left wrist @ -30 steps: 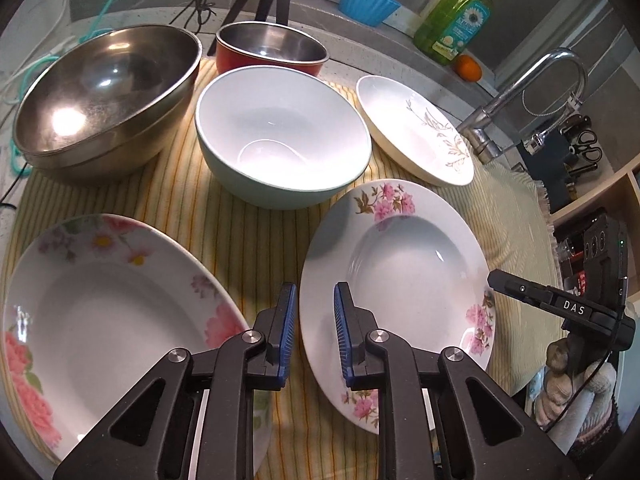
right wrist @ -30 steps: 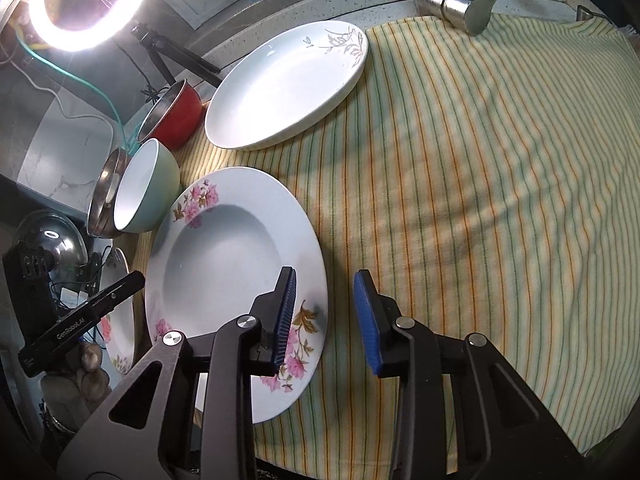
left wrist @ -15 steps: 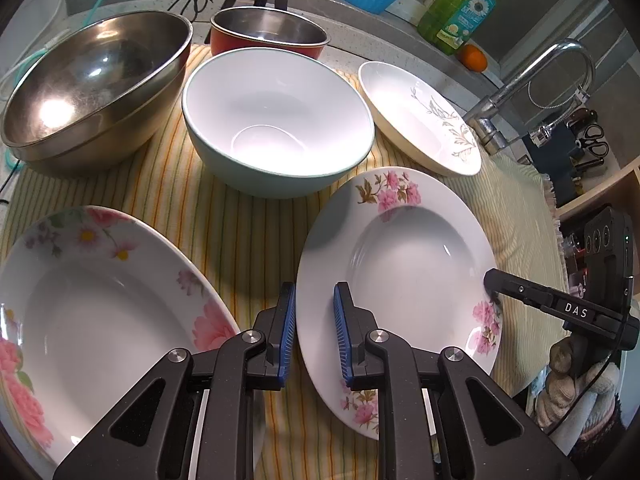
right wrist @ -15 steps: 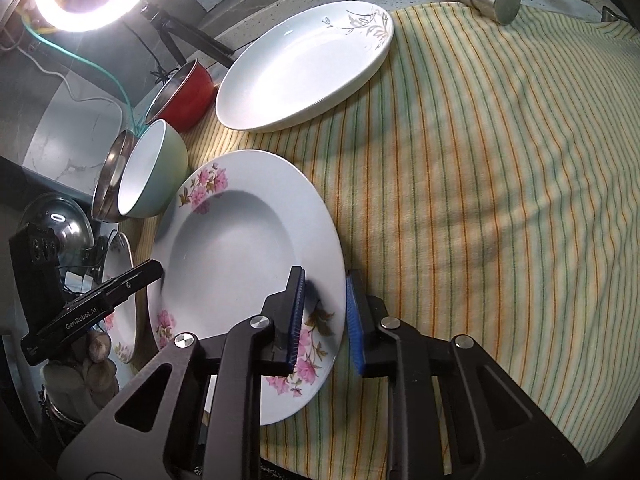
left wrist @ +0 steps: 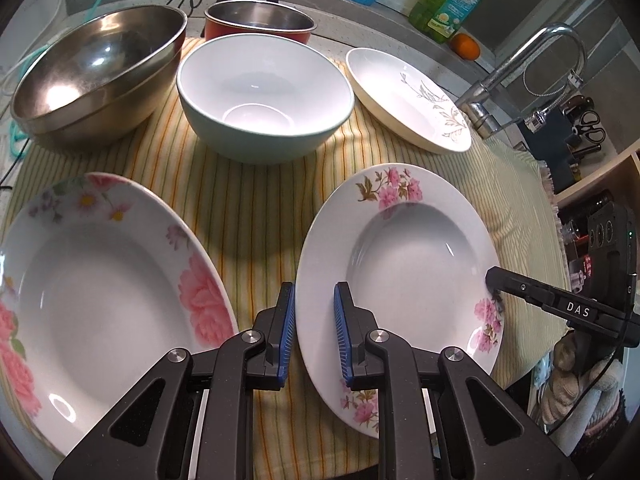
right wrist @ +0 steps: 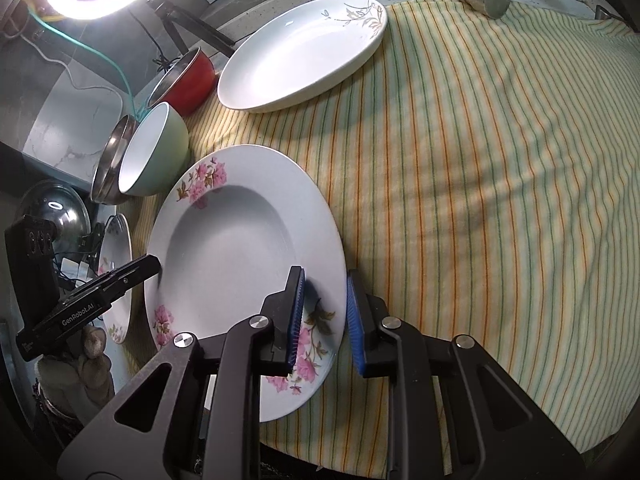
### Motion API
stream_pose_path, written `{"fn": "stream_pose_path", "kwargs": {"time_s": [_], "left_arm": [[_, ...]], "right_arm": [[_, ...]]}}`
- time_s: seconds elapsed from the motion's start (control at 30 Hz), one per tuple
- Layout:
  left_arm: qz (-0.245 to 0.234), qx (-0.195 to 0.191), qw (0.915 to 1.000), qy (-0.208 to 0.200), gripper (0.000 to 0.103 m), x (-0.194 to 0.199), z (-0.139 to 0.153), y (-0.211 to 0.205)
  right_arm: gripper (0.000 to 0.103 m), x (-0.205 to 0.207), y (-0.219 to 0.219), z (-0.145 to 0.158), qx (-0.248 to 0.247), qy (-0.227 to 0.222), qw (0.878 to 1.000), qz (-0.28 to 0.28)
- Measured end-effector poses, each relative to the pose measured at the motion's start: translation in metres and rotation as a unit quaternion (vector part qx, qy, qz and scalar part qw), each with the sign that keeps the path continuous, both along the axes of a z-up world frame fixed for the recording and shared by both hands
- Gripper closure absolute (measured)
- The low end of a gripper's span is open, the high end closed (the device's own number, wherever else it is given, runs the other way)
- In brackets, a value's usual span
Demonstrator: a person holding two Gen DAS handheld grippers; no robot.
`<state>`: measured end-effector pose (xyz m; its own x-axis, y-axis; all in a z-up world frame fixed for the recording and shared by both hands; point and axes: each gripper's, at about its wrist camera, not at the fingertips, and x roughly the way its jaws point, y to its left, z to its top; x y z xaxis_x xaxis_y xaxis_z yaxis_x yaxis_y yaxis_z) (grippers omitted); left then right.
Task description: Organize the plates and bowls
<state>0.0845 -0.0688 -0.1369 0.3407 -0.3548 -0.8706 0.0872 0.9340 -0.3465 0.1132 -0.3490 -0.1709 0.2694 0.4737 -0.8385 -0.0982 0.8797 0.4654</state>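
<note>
The right gripper (right wrist: 324,316) has closed from a wider stance a second ago and is now clamping the near-right rim of the pink-flowered plate (right wrist: 228,256). The left gripper (left wrist: 315,320) is gripping the opposite rim of the same plate, its jaws narrow and unchanged. The plate is resting on the striped cloth (right wrist: 480,184), in front of the green bowl (left wrist: 264,92). Both rims being secured suggests that the grasp step is complete and that a two-handed lift is becoming possible, probably toward another plate for stacking.

Counted items:
- Plates: three. These are the held plate, the large rose plate (left wrist: 100,280) just beside it, and the leaf-patterned plate (left wrist: 408,96) farther back.
- Bowls: two. These are the green bowl and the steel bowl (left wrist: 96,68).
- Pots: one red pot (left wrist: 258,20).
</note>
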Motion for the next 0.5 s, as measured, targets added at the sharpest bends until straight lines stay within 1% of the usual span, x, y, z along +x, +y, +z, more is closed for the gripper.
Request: {"fn": "stream_pose_path", "kwargs": {"time_s": [0.5], "left_arm": [[0.001,-0.001,1.0000,0.000,0.086,-0.020,-0.001,-0.001]], "right_arm": [[0.081,-0.022,-0.004,0.000,-0.003,0.001,1.000,0.006]]}}
